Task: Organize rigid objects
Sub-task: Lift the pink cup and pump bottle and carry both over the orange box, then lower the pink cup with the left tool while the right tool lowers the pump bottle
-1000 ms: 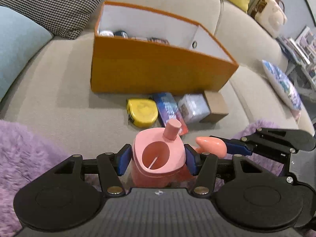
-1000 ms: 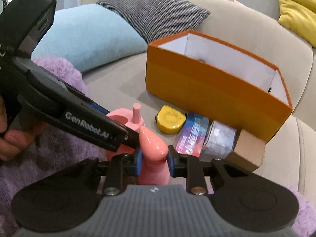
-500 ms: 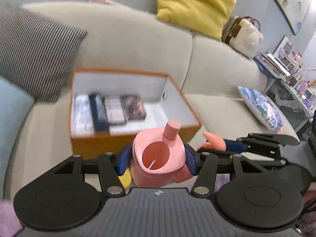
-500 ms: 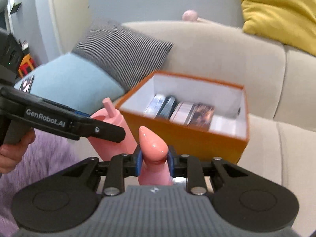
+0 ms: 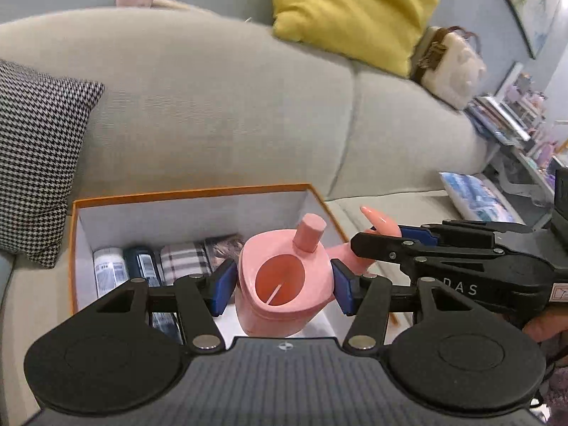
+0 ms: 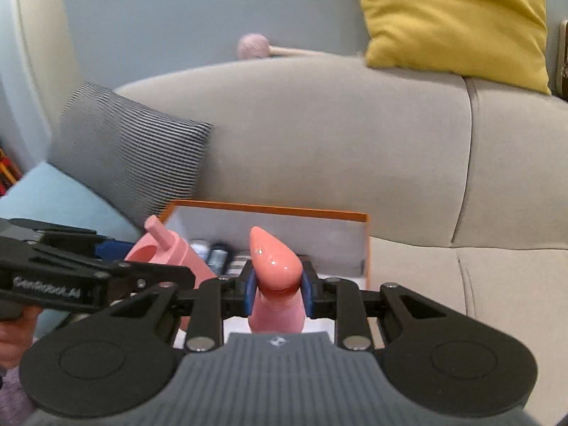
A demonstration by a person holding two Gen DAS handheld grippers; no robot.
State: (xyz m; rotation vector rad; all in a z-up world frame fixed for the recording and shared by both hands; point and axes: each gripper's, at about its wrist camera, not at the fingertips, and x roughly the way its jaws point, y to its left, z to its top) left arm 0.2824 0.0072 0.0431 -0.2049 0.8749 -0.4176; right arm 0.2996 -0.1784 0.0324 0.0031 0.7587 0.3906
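Grey sofa point(image 5: 220, 113) fills upper frame; orange box point(image 5: 191, 191) lower centre, cans and packs lined along its left side; pink watering can point(image 5: 284, 280) held over box interior, centre of left view; left gripper point(image 5: 284, 280) jaws pinching its body; right gripper point(image 6: 277, 284) jaws pinching the pink spout point(image 6: 275, 266), lower centre of right view. Risk: two grips on one rigid piece, uneven motion or staggered release could twist it loose, topple the packed items, or snag box wall.
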